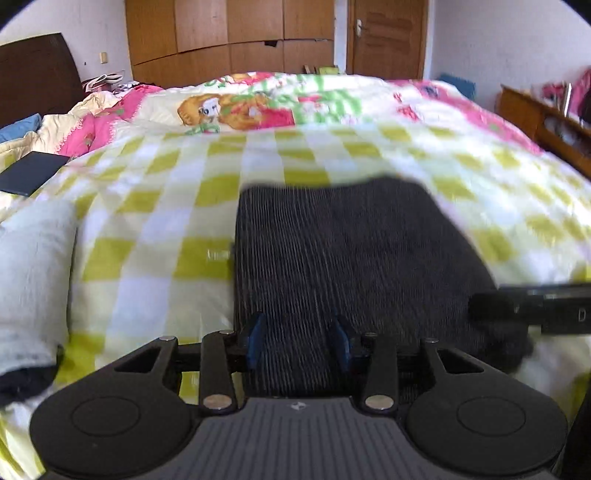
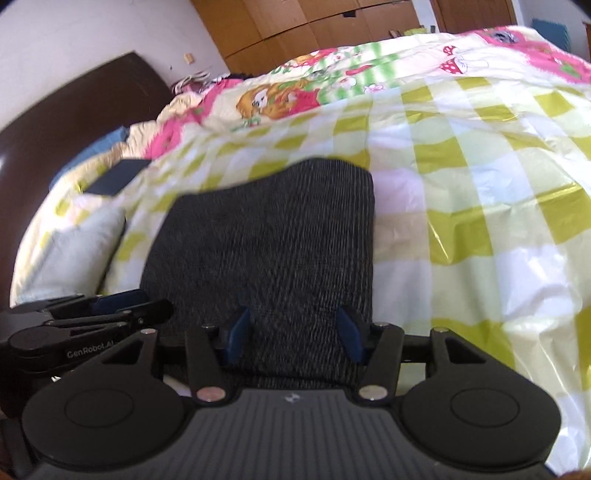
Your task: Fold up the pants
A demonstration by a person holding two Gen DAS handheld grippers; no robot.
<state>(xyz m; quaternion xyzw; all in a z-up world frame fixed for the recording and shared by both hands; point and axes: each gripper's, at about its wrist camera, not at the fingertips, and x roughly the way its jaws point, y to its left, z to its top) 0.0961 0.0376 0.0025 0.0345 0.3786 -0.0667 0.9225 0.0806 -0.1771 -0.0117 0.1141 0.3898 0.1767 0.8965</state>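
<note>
The left wrist camera is sitting just behind its own left gripper (image 1: 297,341) and is looking forward and down along the blue fingers. It is very near the dark pants (image 1: 343,258), which are filling the space right ahead of the tool. The right wrist camera is looking the same way from behind the right gripper (image 2: 293,334), tipped a little, and just as near. Both views are sharing the pants (image 2: 266,236), the checked sheet (image 1: 155,221) beyond them, the cartoon quilt (image 2: 314,92) farther ahead and the wooden wardrobe (image 1: 229,33). Each camera is also catching the other tool at its side edge.
</note>
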